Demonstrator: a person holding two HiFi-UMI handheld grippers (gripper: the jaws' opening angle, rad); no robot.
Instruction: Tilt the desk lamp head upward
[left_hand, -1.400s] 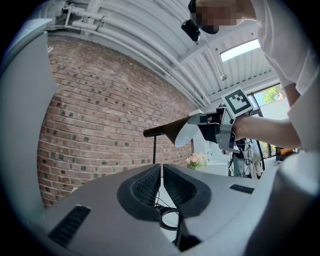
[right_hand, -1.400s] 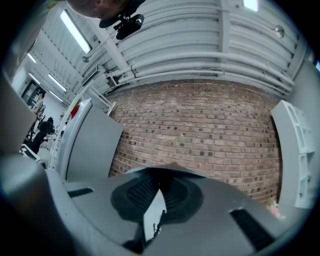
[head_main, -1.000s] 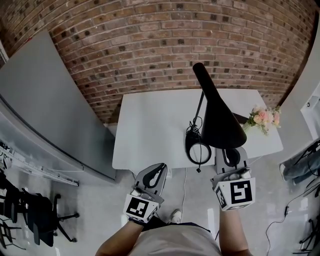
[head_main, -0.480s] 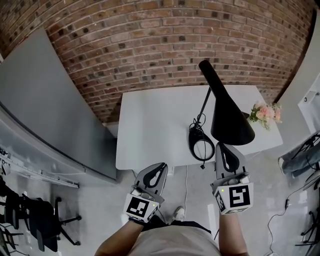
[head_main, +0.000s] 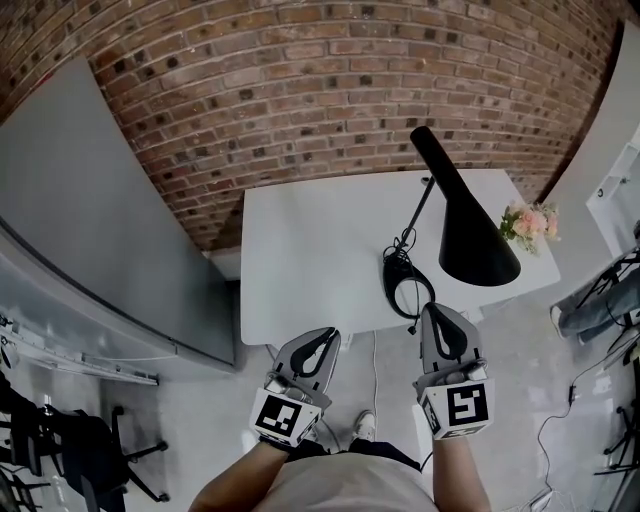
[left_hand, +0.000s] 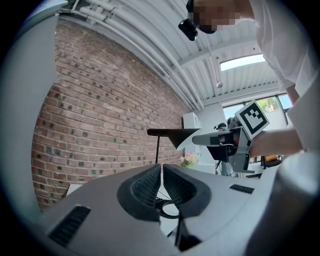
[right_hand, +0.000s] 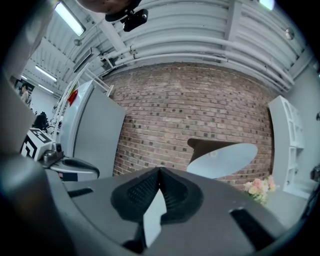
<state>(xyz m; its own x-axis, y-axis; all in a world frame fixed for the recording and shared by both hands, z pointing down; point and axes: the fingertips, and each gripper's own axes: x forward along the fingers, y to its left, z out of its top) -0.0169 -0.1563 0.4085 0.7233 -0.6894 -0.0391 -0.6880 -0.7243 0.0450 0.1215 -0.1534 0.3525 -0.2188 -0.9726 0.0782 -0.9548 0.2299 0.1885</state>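
On the white table's (head_main: 310, 260) right end, black desk lamp head (head_main: 470, 235), flowers (head_main: 528, 225) just beside. Off the table's near edge, left gripper (head_main: 322, 340) and right gripper (head_main: 437, 315), jaws pressed together, empty, lamp base (head_main: 405, 285) between right gripper and head.

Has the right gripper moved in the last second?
Yes: the right gripper has backed off the lamp head, toward the person, to the table's near edge.

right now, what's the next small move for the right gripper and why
Probably none on the lamp head: just ease the right gripper away. Its jaws are shut on nothing and apart from the lamp, and the head shows its open underside in the right gripper view, so it looks tilted up already.
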